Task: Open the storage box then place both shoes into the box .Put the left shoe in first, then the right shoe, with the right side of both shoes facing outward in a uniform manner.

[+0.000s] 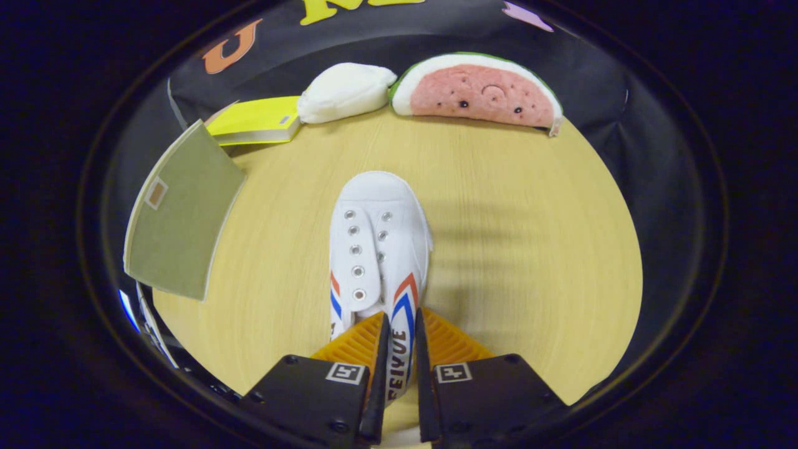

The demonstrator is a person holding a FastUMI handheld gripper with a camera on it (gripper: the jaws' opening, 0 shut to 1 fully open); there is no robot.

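The white sneaker (378, 249) (toe pointed at the watermelon plush (480, 92)) is pinched at its side wall by the gripper (399, 340), fingers clamped. A green book (181, 218) is laid left of the sneaker.

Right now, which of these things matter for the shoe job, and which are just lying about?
Job: white shoe, its side wall pinched in the tongs.
Lying about: watermelon plush, white plush, yellow book, olive book.

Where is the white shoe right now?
In the gripper view, the white shoe has its side wall pinched between the hand-held gripper fingers, toe pointing toward the watermelon plush.
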